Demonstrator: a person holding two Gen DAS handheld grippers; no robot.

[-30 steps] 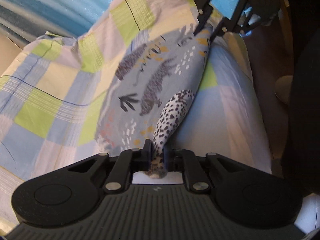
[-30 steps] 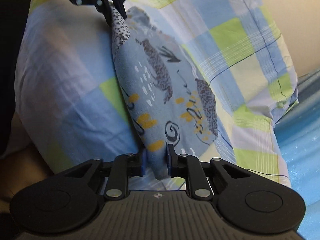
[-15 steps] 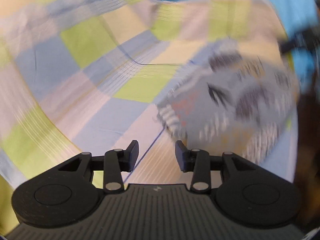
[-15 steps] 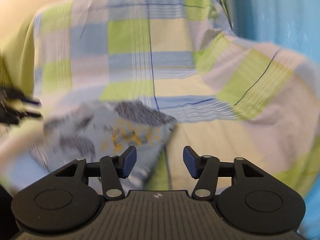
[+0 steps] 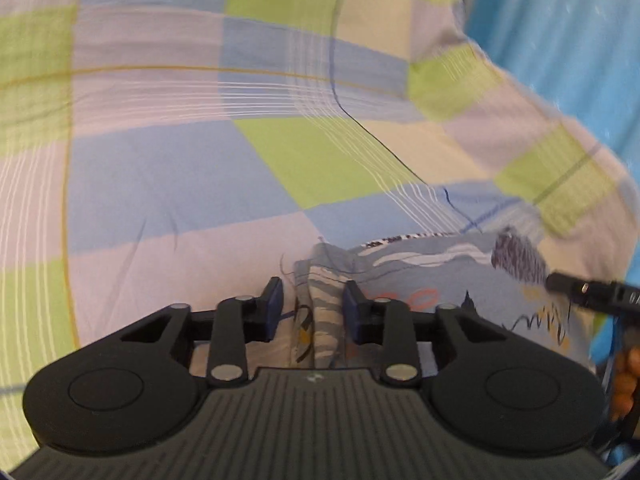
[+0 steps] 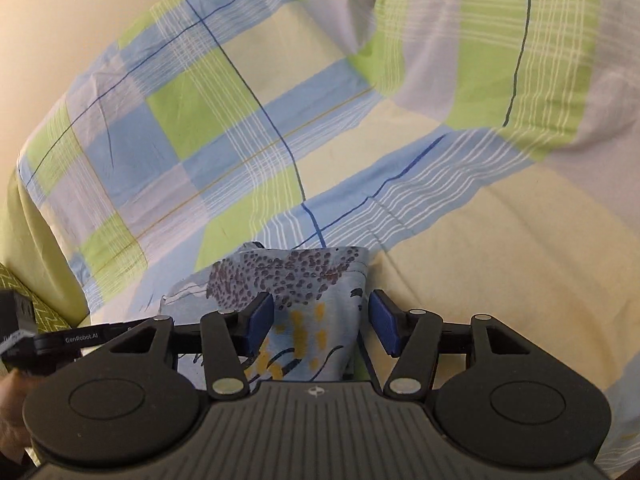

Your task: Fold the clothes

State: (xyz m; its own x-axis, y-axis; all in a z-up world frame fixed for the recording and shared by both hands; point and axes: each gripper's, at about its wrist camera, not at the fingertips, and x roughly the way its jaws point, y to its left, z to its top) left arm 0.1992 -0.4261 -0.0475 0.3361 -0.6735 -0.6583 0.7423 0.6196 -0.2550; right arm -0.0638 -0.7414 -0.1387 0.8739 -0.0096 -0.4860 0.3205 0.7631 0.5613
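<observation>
Here I am working over a bed spread with a checked sheet, and the printed blue garment is lying on it at the near edge, folded over at least once, judging by the doubled layers at its end. So I am reckoning the fold is partly made; what is left looks like another fold or a squaring-up, though I cannot tell how many layers there are.

My left gripper is standing with its fingers apart, straddling a bunched end of the garment; the blue pads are sitting either side of the cloth, and I cannot tell whether they are touching it, but they are not pinching it. My right gripper is likewise spread wide around the other end, where the spotted patch is showing, with clear gaps between pads and fabric.

In the left wrist view the garment is running from my fingers toward 3 o'clock, its long axis roughly across the picture, reaching the other gripper's black tip at the right edge. In the right wrist view the cloth is stretching from my fingers toward 9 o'clock, where the left gripper's arm is showing. So I am judging its long axis to be lying between my two grippers, one end under each.
</observation>
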